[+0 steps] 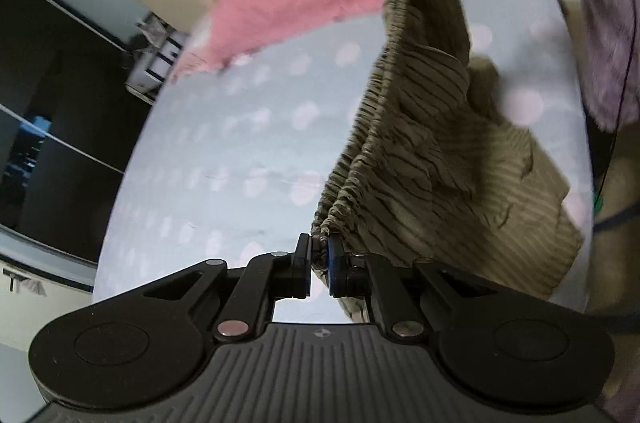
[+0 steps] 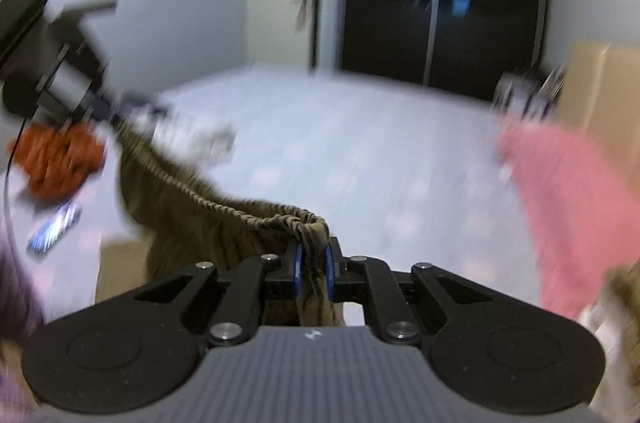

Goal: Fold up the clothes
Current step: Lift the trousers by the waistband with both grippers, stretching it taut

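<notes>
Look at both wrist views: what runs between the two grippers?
The brown garment's gathered waistband spans from the left gripper to the right gripper, each shut on one end. Both wrist views show it, with the dotted bedsheet below.

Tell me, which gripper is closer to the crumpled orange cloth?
Left. The left gripper hangs just above the crumpled orange cloth, while the right gripper is farther away, at the other end of the brown striped garment.

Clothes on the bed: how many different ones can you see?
3. The brown striped garment with an elastic waistband hangs between both grippers. The pink cloth lies at the bed's right. The crumpled orange cloth lies far left. More may be hidden.
</notes>
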